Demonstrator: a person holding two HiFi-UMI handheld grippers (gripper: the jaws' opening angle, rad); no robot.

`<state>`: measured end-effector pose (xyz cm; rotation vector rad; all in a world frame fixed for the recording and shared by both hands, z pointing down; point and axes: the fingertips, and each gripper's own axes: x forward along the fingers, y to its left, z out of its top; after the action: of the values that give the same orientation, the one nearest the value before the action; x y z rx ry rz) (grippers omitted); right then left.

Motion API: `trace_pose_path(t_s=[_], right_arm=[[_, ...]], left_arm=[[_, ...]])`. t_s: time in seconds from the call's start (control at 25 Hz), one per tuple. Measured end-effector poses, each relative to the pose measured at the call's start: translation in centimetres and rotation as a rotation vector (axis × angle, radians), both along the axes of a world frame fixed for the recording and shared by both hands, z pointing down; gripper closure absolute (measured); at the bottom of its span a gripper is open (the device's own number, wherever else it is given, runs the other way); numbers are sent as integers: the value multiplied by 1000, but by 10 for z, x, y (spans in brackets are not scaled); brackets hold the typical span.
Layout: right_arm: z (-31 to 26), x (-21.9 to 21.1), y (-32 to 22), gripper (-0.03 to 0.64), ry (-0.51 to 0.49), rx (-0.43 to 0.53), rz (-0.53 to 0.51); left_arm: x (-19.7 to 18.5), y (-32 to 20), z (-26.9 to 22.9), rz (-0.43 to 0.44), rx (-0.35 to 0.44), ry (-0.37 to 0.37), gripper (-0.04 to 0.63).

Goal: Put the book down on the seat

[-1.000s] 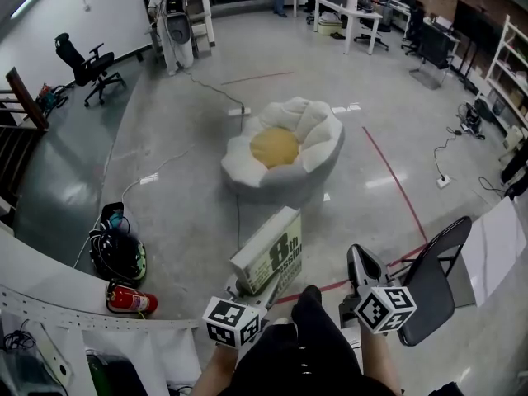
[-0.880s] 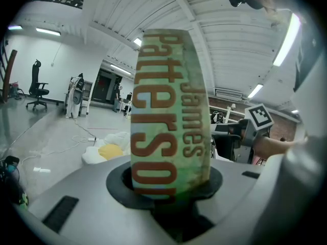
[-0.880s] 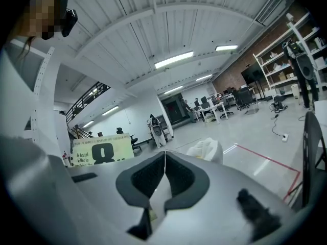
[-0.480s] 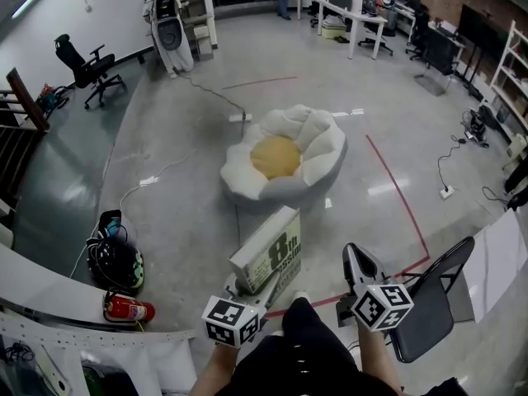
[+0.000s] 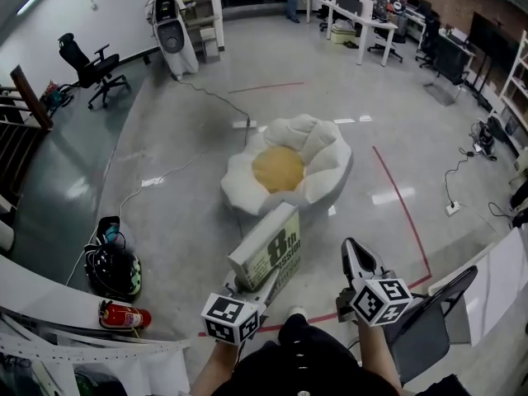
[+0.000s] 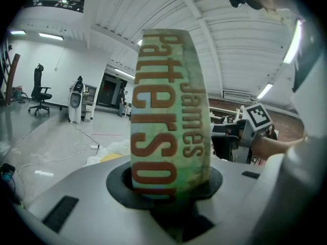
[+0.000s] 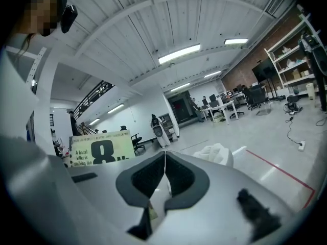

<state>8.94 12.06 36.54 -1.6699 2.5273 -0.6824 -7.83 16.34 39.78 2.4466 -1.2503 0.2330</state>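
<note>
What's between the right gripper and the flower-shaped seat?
Head view: only bare polished floor lies between the right gripper and the flower-shaped seat.

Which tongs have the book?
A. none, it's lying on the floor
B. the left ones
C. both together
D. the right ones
B: the left tongs are clamped on the bottom end of the book, which stands up out of them, while the right tongs are shut together with nothing between them.
</note>
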Motion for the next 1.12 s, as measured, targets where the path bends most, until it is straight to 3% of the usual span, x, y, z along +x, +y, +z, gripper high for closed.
trace_pose_path(t_s=[0.52, 1.12], right_arm=[[12, 29, -62, 604, -23, -15, -24], [25, 45, -80, 604, -88, -37, -25]], left_arm=[[29, -61, 8, -27, -2, -9, 433], [50, -82, 13, -34, -1, -9, 433]])
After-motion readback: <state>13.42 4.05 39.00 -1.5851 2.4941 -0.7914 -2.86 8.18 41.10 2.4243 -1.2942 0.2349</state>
